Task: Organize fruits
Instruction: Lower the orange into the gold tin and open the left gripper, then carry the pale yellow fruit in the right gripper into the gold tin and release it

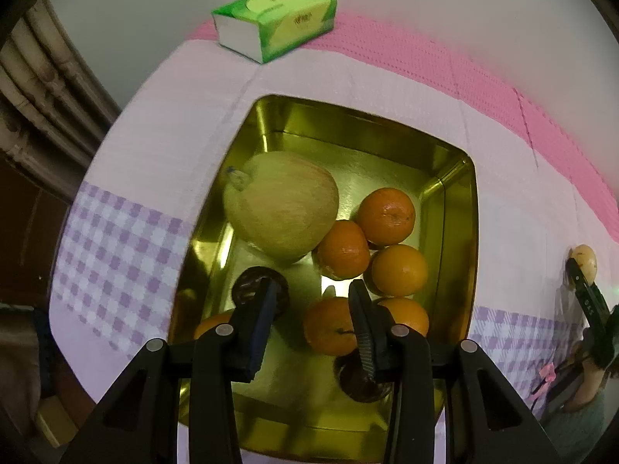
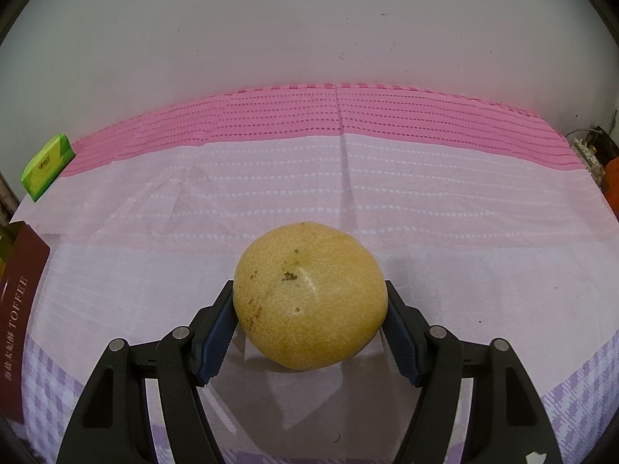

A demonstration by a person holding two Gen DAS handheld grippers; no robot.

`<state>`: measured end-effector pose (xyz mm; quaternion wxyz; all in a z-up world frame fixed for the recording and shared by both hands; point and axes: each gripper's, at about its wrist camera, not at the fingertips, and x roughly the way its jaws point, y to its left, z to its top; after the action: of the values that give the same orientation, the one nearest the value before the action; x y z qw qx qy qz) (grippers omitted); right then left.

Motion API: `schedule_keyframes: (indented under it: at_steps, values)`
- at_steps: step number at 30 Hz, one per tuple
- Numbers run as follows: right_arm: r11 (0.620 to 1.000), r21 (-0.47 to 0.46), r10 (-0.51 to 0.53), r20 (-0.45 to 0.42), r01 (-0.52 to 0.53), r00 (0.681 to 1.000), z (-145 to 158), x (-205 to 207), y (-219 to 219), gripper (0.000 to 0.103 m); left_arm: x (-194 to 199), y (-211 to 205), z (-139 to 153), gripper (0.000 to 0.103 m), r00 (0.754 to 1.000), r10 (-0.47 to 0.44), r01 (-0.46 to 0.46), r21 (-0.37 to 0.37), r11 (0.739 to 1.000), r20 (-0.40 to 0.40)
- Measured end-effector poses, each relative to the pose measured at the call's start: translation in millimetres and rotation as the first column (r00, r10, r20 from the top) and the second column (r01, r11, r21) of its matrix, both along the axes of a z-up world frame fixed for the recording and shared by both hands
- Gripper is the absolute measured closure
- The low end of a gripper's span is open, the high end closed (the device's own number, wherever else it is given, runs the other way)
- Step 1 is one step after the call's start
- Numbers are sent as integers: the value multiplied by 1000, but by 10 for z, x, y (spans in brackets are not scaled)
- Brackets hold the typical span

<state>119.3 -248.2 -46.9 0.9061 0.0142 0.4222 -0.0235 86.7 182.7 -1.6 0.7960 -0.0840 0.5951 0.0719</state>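
1 yellow pear [image 2: 309,295] sits on the tablecloth [image 2: 271,178], clamped between the right gripper [image 2: 309,309] fingers. The left gripper [image 1: 313,301] hangs wide and empty over a gold tin [image 1: 452,208] marked "TOFFEE", holding 1 apple [image 1: 280,205], 5 oranges [image 1: 386,215] and 2 dark fruits [image 1: 247,284]. 1 green tissue pack [image 1: 276,21] lies beyond.

gold tin [image 1: 456,208], oranges [image 1: 387,216], yellow pear [image 2: 309,295]

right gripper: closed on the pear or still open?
Shut on the pear: both fingers of the right gripper press its sides. It seems to rest on the tablecloth, outside the tin.
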Motion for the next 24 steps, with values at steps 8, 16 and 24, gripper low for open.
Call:
schedule_keyframes:
  at_steps: [8, 16, 24]
  values:
    - [1000, -19, -3, -8, 2, 1000, -11, 16, 20, 36, -247, 118, 225, 46, 994, 13, -20, 68, 997, 107]
    - [1000, -18, -3, -5, 3, 1000, -1, 9, 9, 37, -442, 242, 310, 42, 987, 33, -48, 96, 994, 155]
    - [998, -70, 11, 8, -11, 1000, 92, -64, 51, 37, -558, 400, 311, 30, 978, 87, -107, 100, 989, 187]
